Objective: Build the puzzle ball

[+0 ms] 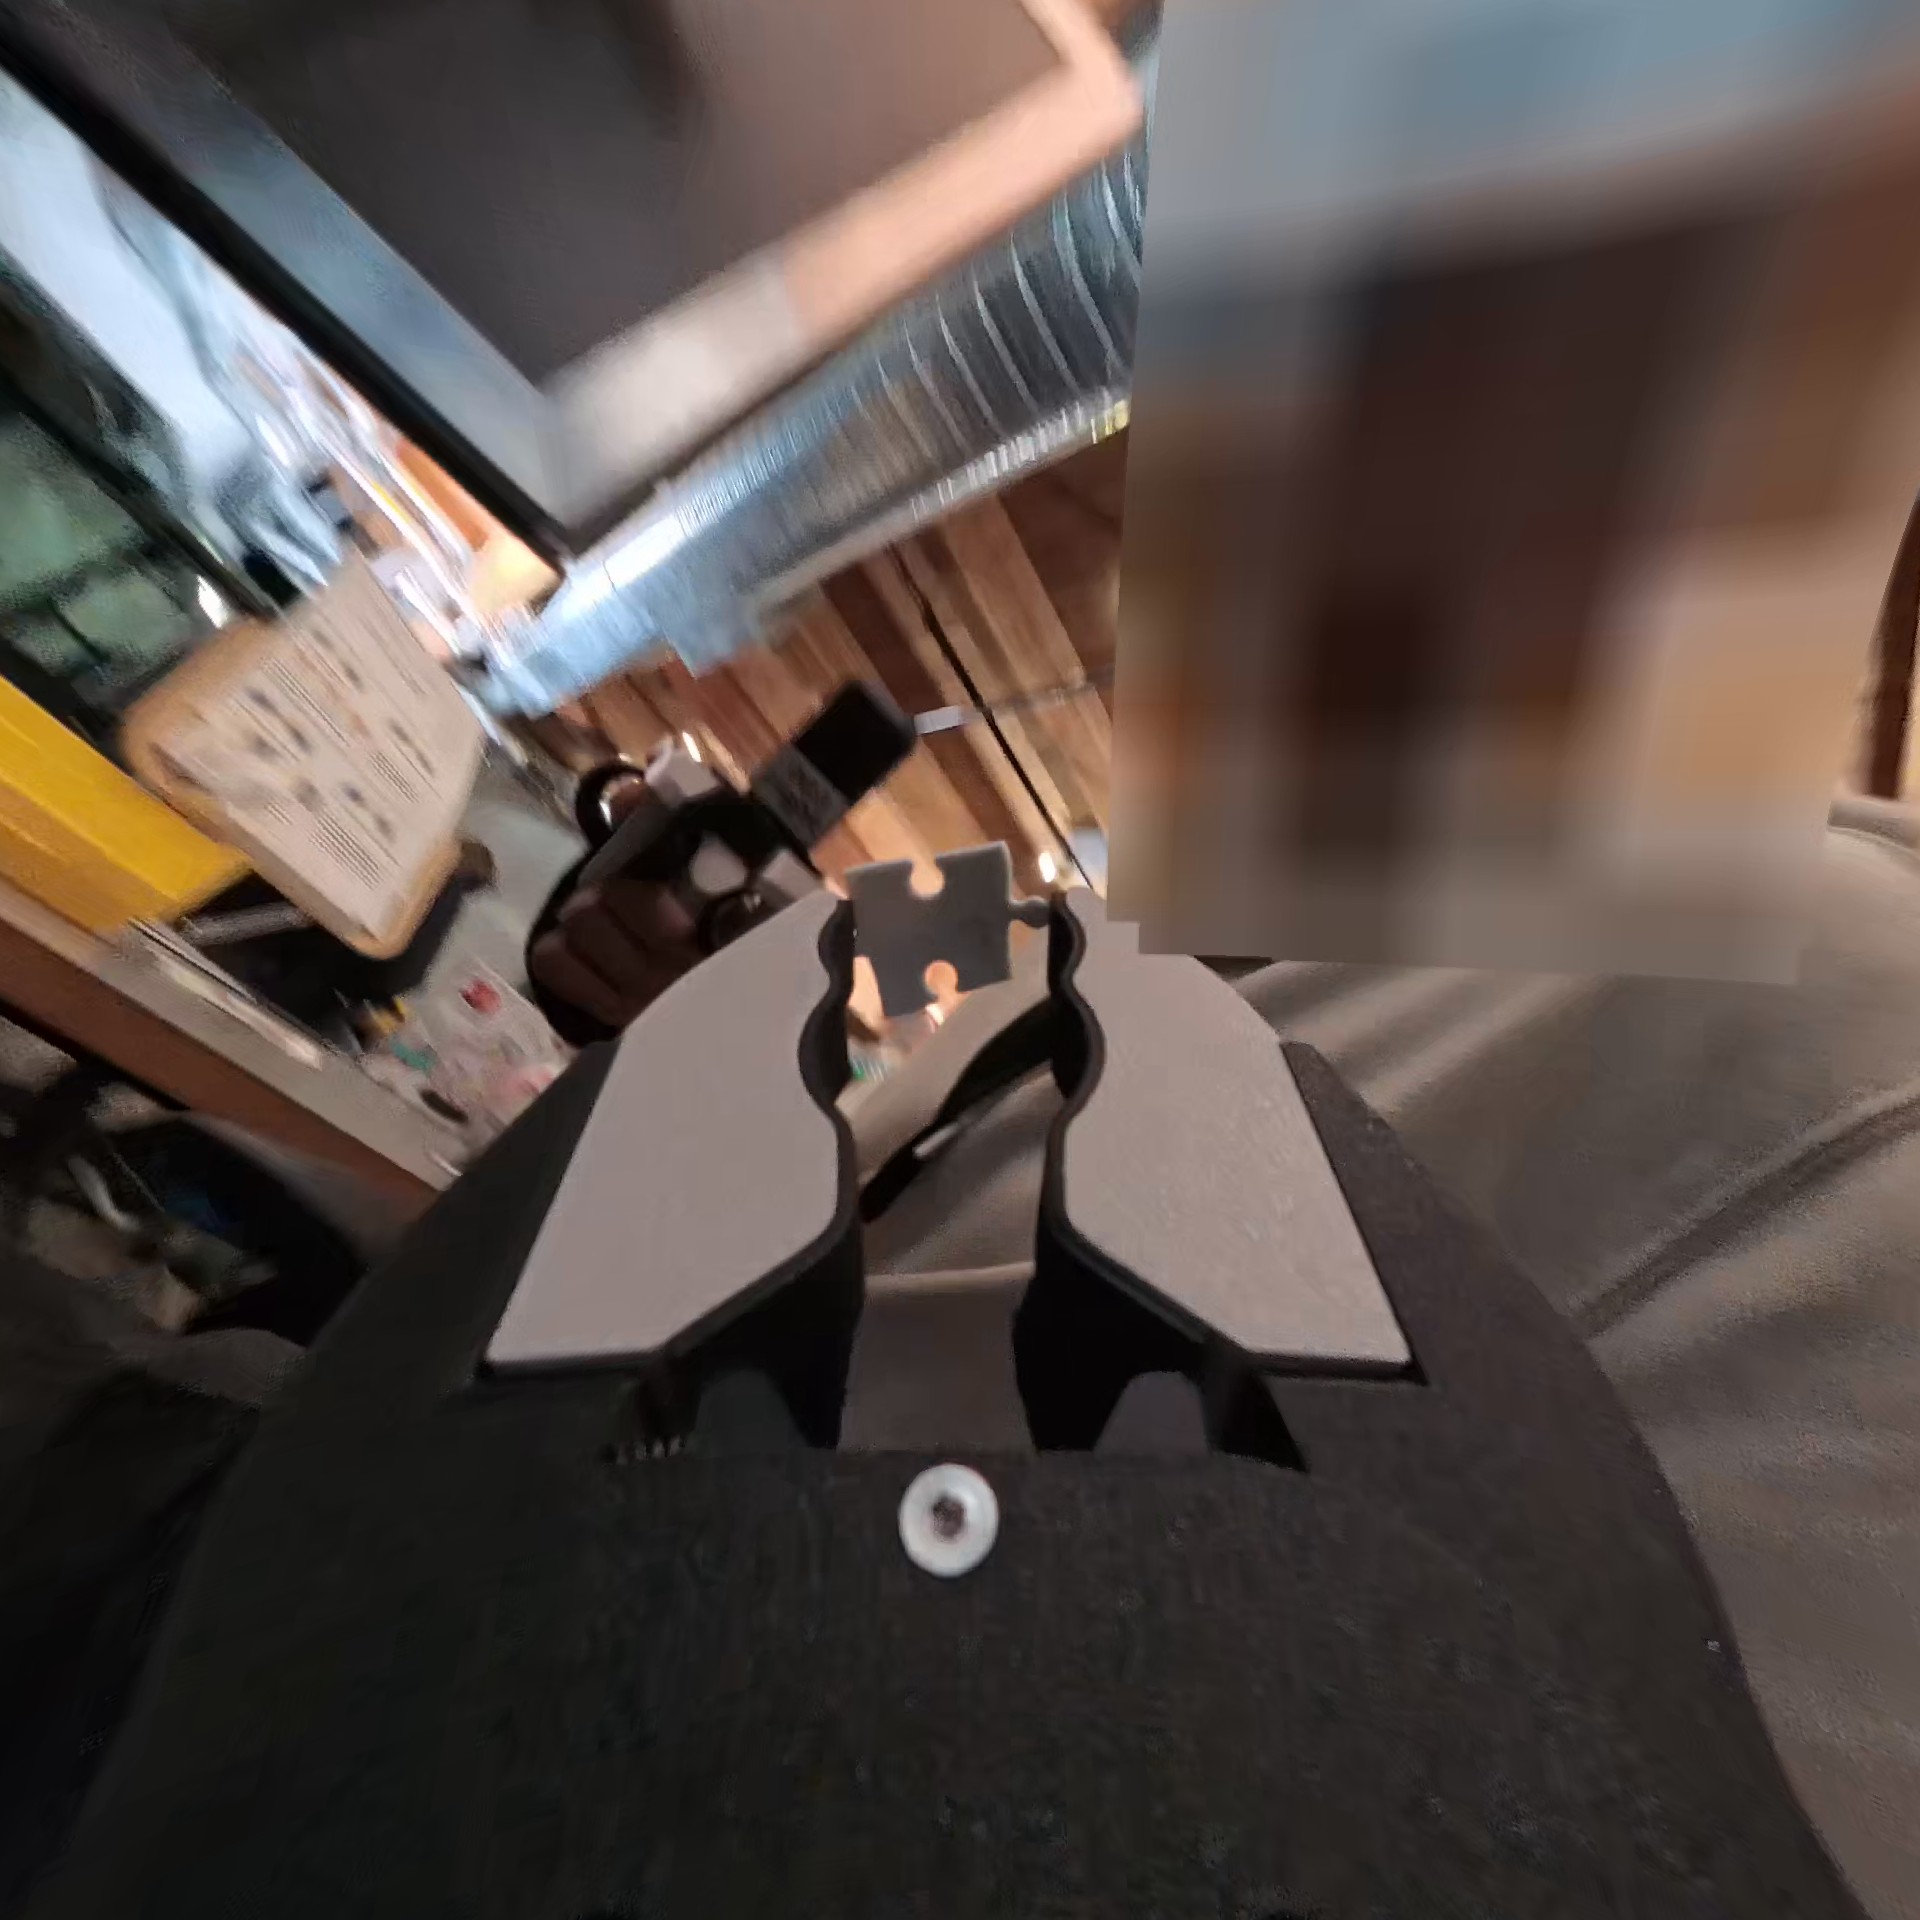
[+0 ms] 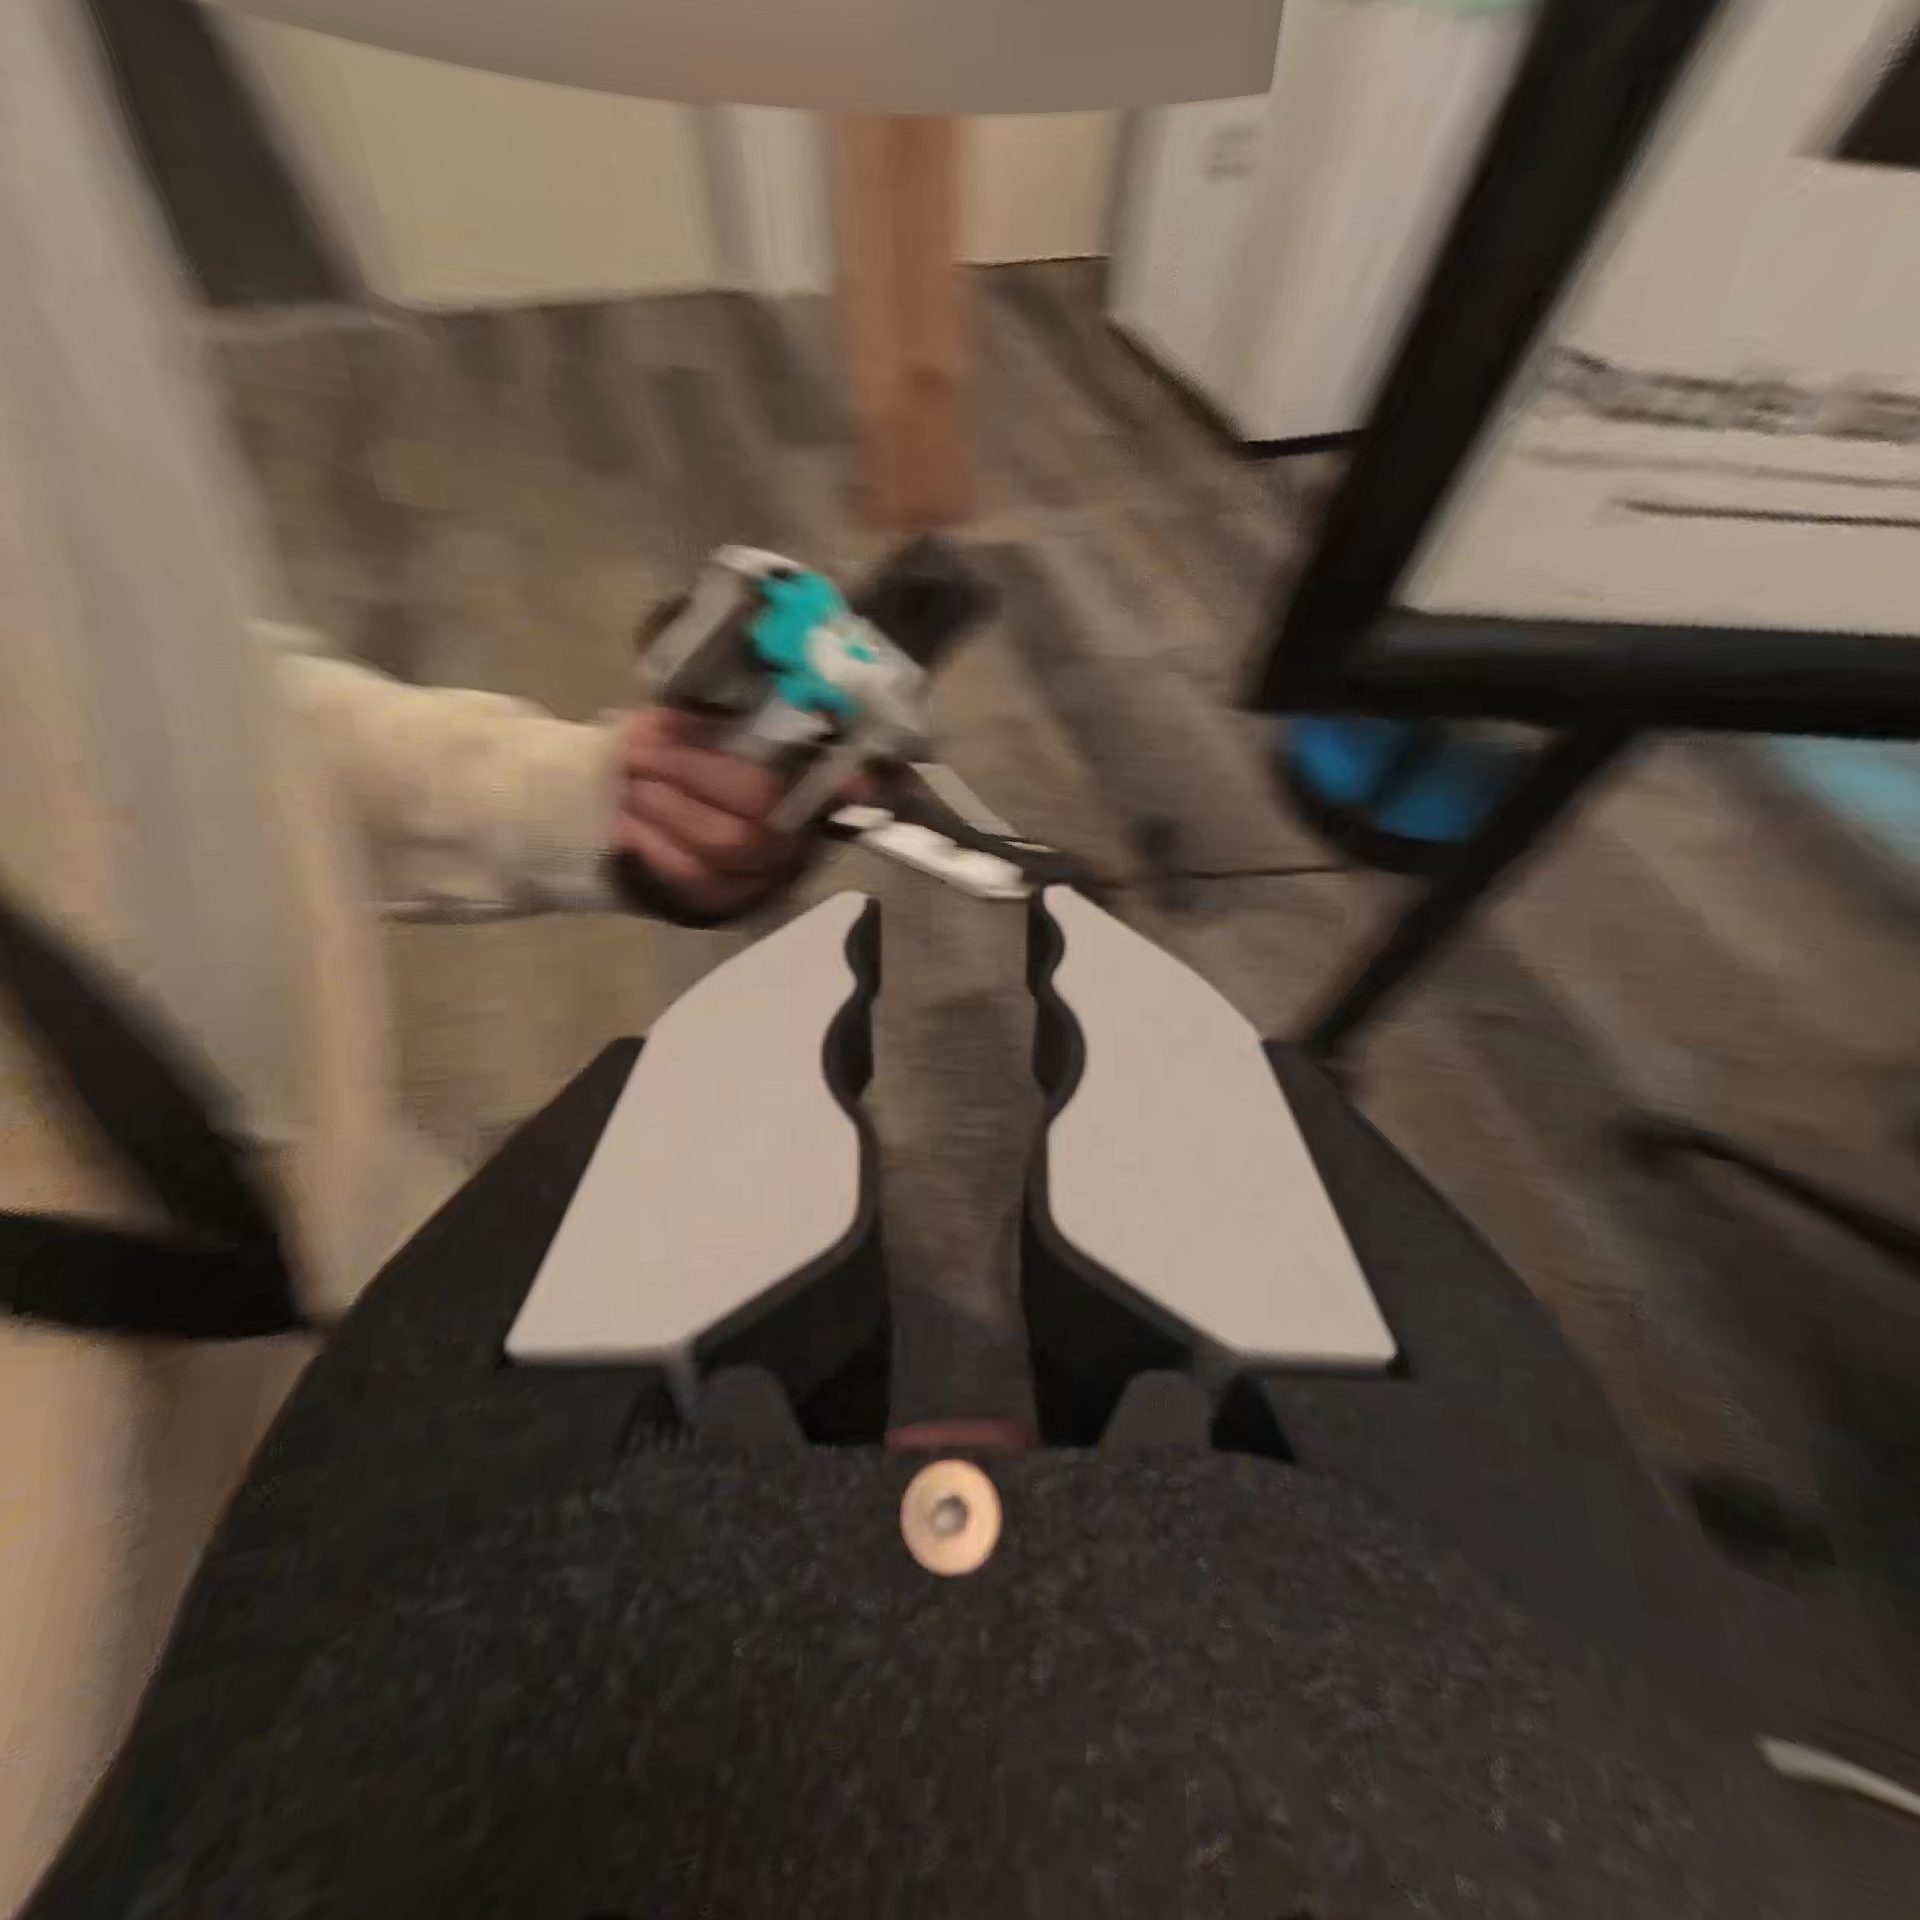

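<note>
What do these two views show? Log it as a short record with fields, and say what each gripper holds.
left gripper: shut on the puzzle piece, pinched at the fingertips
puzzle piece: single, flat, grey, with one tab and two notches showing, held up in the air
right gripper: open, nothing between its fingers
hand: grips the left gripper's handle, cream sleeve behind it
assembled ball: not in view
picture quality: right wrist view is motion-blurred, so fine detail is lost

Grey puzzle piece point(image 1: 935, 935), grey-faced black jaws, teal-and-grey left gripper point(image 2: 940, 847), cream sleeve point(image 2: 416, 779), yellow bin point(image 1: 73, 821)
</note>
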`<action>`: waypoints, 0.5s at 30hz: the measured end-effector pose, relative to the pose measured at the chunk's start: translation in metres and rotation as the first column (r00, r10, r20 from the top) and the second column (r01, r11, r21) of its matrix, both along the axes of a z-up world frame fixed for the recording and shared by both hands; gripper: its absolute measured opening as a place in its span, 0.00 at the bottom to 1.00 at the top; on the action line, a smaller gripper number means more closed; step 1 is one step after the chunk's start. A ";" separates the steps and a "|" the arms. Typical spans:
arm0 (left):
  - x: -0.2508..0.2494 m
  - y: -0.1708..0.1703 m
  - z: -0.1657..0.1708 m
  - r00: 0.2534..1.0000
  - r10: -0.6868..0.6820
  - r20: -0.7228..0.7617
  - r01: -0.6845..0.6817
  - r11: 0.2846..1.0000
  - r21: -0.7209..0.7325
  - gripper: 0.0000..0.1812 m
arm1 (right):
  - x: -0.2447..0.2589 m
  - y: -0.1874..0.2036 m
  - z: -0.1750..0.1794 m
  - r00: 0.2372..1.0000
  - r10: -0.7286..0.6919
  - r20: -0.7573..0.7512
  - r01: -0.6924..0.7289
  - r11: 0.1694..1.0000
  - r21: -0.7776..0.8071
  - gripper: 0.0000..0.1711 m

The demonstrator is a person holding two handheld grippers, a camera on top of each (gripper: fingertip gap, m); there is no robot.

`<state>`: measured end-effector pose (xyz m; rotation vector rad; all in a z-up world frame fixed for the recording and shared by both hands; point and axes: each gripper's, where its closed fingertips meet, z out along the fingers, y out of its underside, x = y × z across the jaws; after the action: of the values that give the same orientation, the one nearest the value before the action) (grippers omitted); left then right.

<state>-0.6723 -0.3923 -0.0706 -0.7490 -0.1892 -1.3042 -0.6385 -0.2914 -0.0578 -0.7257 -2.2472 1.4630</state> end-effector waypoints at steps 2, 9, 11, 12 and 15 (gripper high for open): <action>0.039 0.016 0.031 0.987 -0.137 -0.086 0.136 0.991 -0.014 0.19 | 0.036 -0.018 0.035 0.990 0.119 0.072 -0.109 0.985 -0.131 0.16; 0.162 0.087 0.077 0.788 -0.572 -0.226 0.564 0.819 -0.107 0.19 | 0.127 0.010 0.066 0.986 0.164 0.032 -0.161 0.984 -0.076 0.13; 0.191 0.107 0.082 0.708 -0.667 -0.232 0.659 0.742 -0.120 0.19 | 0.152 0.027 0.066 0.991 0.129 0.038 -0.126 0.989 -0.070 0.13; 0.205 0.120 0.083 0.671 -0.704 -0.233 0.694 0.707 -0.136 0.19 | 0.164 0.036 0.067 0.993 0.108 0.041 -0.105 0.992 -0.072 0.13; 0.242 0.154 0.087 0.543 -0.805 -0.241 0.797 0.584 -0.156 0.19 | 0.199 0.069 0.061 0.998 0.031 0.048 -0.028 0.998 -0.048 0.12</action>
<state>-0.4300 -0.2382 0.0159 -1.1076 0.4503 -2.0475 -0.4396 -0.2224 0.0037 -0.7535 -2.2757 1.5328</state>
